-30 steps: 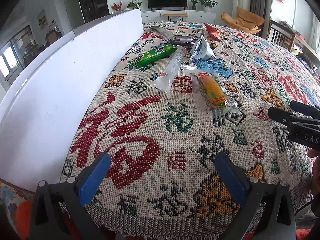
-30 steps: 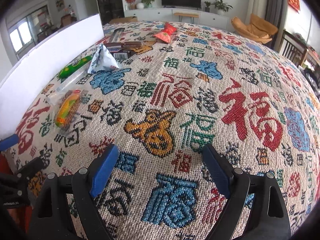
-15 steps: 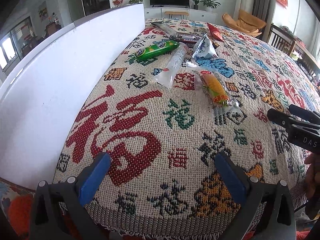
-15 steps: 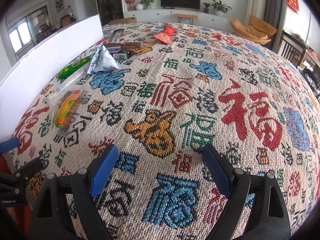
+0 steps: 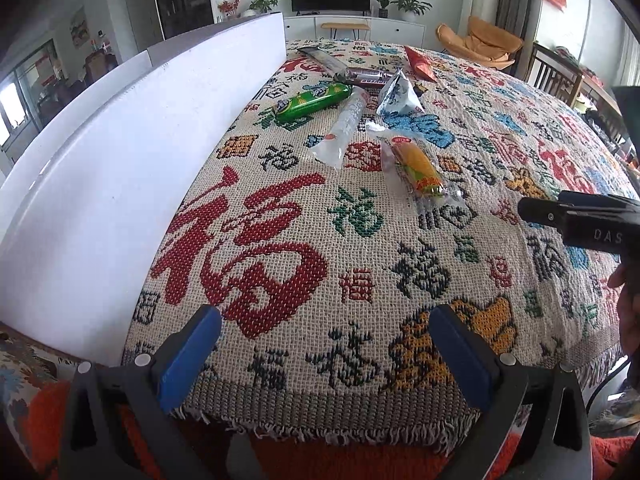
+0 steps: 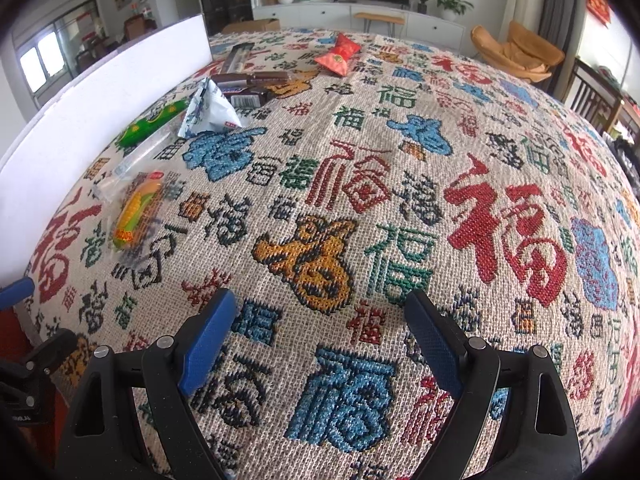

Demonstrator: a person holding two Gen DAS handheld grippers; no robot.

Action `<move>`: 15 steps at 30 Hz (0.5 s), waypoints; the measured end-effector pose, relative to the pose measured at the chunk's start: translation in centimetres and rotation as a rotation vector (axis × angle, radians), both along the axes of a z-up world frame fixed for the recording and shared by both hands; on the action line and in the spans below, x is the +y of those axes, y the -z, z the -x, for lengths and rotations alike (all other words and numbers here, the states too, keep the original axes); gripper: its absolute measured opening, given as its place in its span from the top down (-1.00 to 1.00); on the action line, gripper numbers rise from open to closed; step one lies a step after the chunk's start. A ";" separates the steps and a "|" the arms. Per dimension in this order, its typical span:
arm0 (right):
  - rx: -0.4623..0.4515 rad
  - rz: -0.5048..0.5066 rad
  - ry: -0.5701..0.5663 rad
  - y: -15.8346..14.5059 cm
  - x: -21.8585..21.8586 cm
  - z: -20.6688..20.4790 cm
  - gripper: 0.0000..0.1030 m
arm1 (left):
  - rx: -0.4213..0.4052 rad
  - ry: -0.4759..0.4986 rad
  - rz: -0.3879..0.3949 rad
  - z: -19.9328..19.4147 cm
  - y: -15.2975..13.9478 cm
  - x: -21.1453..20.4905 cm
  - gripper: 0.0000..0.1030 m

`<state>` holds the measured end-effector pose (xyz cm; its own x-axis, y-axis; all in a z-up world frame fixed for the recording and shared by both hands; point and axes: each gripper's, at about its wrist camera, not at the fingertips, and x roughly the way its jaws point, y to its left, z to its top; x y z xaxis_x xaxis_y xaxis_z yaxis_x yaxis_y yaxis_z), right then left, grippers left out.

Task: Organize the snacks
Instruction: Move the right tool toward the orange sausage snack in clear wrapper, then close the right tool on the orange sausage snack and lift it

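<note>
Over near edge of patterned cloth (image 5: 360, 240): left gripper (image 5: 324, 356) and right gripper (image 6: 320, 340) both spread, empty. Snacks scattered ahead beside white board (image 5: 120, 160); corn packet (image 5: 420, 168) nearest. Step: approach, nothing gathered. Next: advance, straddle corn packet, close.

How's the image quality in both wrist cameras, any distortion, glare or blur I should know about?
Left wrist view: strong fisheye bulge bends the white board into a curve, corners vignette black, and the corn snack is sharp. Right wrist view: same bulge in the tablecloth, windows blown out at far left, soft daylight, no hard shadows, slight softness at the edges.
</note>
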<state>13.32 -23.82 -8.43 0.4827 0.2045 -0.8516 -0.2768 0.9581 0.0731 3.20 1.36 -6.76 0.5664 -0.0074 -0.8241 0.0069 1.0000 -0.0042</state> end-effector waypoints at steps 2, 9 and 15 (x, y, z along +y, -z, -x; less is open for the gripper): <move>0.044 -0.064 -0.057 -1.0 0.4 -1.0 -0.71 | -0.018 0.009 0.036 0.5 -0.5 0.4 -0.99; 0.276 -0.219 -0.243 -2.2 6.0 -5.1 -0.68 | -0.045 -0.006 0.068 0.8 -1.0 1.2 -0.99; 0.303 -0.084 -0.319 -0.8 12.7 -5.9 -0.65 | -0.055 -0.007 0.048 1.0 -1.0 1.1 -0.99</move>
<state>19.22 -11.15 -7.61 0.1157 0.3775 -0.9188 -0.5120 0.8153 0.2705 2.24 2.43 -5.78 0.6114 -0.0416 -0.7902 0.0012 0.9987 -0.0517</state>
